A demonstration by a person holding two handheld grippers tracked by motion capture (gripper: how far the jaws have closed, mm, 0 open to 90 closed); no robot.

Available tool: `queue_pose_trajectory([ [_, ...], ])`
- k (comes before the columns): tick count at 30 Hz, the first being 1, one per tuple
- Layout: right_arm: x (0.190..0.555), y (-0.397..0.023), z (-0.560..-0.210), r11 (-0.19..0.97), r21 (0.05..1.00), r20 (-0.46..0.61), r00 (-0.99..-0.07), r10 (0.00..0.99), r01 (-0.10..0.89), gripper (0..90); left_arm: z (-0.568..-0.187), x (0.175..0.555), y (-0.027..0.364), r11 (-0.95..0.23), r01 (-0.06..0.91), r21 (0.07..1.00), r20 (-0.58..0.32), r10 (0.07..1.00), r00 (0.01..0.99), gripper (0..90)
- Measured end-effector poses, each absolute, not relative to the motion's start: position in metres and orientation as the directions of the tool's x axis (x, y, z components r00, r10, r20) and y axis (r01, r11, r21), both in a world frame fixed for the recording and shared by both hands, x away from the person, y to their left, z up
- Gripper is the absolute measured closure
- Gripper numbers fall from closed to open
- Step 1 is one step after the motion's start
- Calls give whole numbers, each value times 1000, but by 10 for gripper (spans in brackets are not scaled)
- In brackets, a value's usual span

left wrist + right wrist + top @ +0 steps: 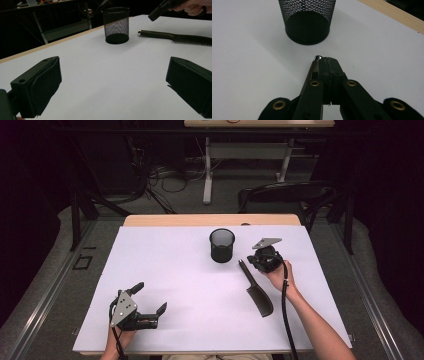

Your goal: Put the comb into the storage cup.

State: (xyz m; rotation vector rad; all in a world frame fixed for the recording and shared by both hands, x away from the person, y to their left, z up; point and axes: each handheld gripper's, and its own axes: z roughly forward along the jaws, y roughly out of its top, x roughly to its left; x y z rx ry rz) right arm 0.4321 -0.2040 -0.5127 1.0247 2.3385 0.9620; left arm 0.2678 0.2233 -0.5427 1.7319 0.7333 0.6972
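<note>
A dark comb (257,292) lies flat on the white table top (175,270), right of centre, with its handle pointing at a black mesh cup (222,245). My right gripper (250,262) reaches down to the handle's tip. In the right gripper view its jaws (331,61) are shut against each other, and the comb's handle (314,67) runs along the outer side of the left jaw, not between the pads. The mesh cup (307,20) stands just beyond. My left gripper (149,298) rests at the near left, open and empty; its fingers (40,85) stand wide apart.
The table's wooden far edge (210,220) lies behind the cup. A black chair (290,195) and a desk's legs with cables stand beyond the table. In the left gripper view the cup (116,25), the comb (175,37) and the right gripper (160,11) show farther off.
</note>
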Motion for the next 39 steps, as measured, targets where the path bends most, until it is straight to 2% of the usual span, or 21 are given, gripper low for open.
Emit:
queue_pose_trajectory([
  [17,462,-191,-530,541,625,-96,-632,769,563,900,-543,268,223,-237,135,962,97,762,640,1],
  [39,470,-179,-542,587,569,-110,-654,748,576,900,-543,269,223,-236,137,962,96,763,639,1],
])
